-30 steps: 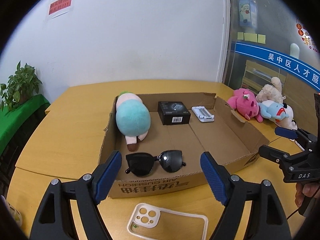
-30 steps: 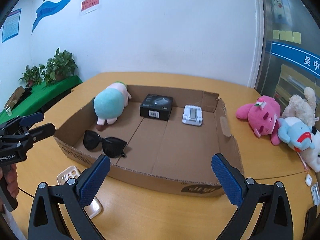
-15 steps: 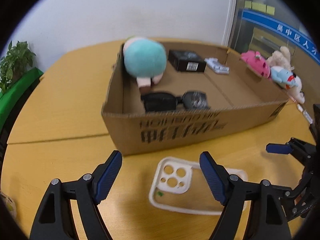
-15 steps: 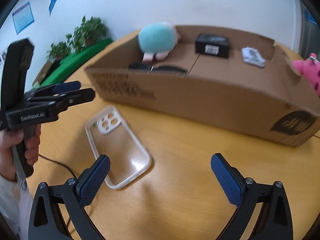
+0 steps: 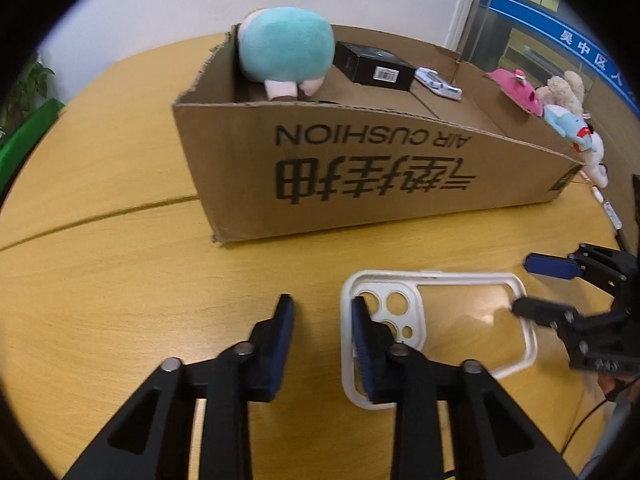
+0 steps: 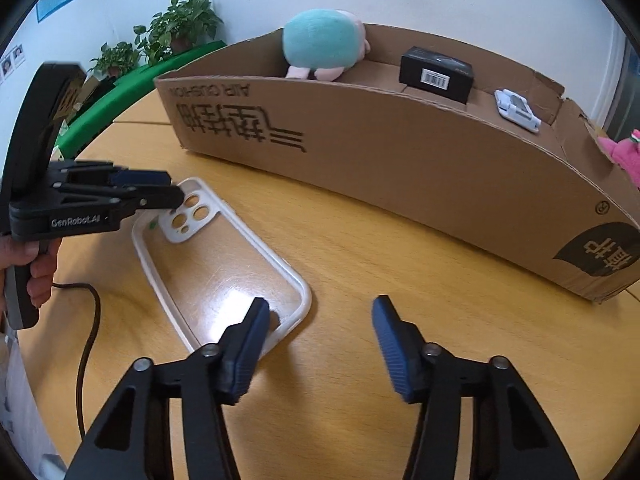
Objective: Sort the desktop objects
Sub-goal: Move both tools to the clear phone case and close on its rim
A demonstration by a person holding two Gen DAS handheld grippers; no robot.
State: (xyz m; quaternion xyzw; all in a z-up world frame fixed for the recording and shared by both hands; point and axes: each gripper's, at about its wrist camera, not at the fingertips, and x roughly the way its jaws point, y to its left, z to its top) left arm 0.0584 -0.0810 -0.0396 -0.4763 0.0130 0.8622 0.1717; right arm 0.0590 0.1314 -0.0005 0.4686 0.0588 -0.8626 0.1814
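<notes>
A white-rimmed clear phone case (image 5: 438, 330) lies flat on the wooden table in front of the cardboard box (image 5: 400, 168); it also shows in the right wrist view (image 6: 218, 268). My left gripper (image 5: 322, 322) is open and low, straddling the case's camera-end rim. My right gripper (image 6: 320, 320) is open and straddles the case's opposite end rim, its left finger over the case. Neither is closed on the case. The box (image 6: 400, 160) holds a teal plush (image 5: 286, 48), a black box (image 5: 374, 66) and a small white device (image 5: 438, 84).
Pink, beige and blue plush toys (image 5: 560, 100) lie on the table right of the box. A black cable (image 6: 86, 320) trails from the left gripper. Potted plants (image 6: 176, 30) stand on a green surface beyond the table's left edge.
Both grippers have dropped lower and moved in onto the phone case from opposite ends. Both gaps have narrowed. The sunglasses in the box are now hidden behind its front wall.
</notes>
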